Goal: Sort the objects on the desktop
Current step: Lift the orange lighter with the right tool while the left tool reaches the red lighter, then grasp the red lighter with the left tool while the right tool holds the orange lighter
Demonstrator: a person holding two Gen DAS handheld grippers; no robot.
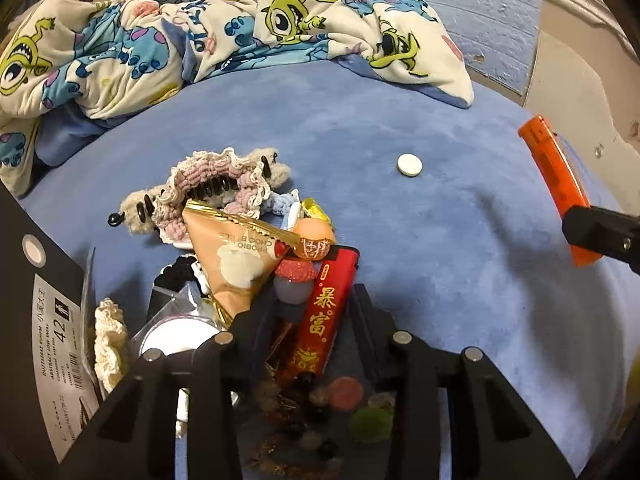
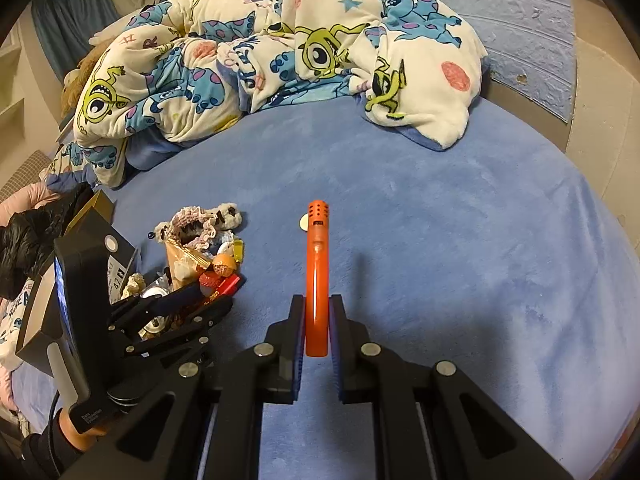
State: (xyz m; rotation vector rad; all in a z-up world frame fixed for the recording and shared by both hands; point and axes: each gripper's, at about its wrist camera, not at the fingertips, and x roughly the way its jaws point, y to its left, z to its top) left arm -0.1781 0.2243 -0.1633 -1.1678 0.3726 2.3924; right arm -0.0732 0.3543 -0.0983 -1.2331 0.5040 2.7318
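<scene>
On the blue bedcover (image 1: 440, 272) lies a heap of small things: a crocheted scrunchie (image 1: 208, 184), a tan snack packet (image 1: 232, 256), an orange ball (image 1: 314, 238), beads and a red lighter (image 1: 322, 320) with gold characters. My left gripper (image 1: 312, 304) reaches into this heap. Its jaws are narrowed around the red lighter, with a red-capped mushroom charm (image 1: 292, 276) squeezed in beside it. My right gripper (image 2: 318, 304) is shut on an orange lighter (image 2: 317, 272), held upright above the cover to the right of the heap. A white round tablet (image 1: 409, 165) lies alone beyond it.
A black shoebox (image 1: 52, 320) with a white label stands left of the heap. A rumpled cartoon-print blanket (image 1: 240, 20) covers the far side of the bed. The bed's edge and a pale floor (image 1: 580, 92) lie to the right. A hand (image 2: 76, 428) holds the left gripper.
</scene>
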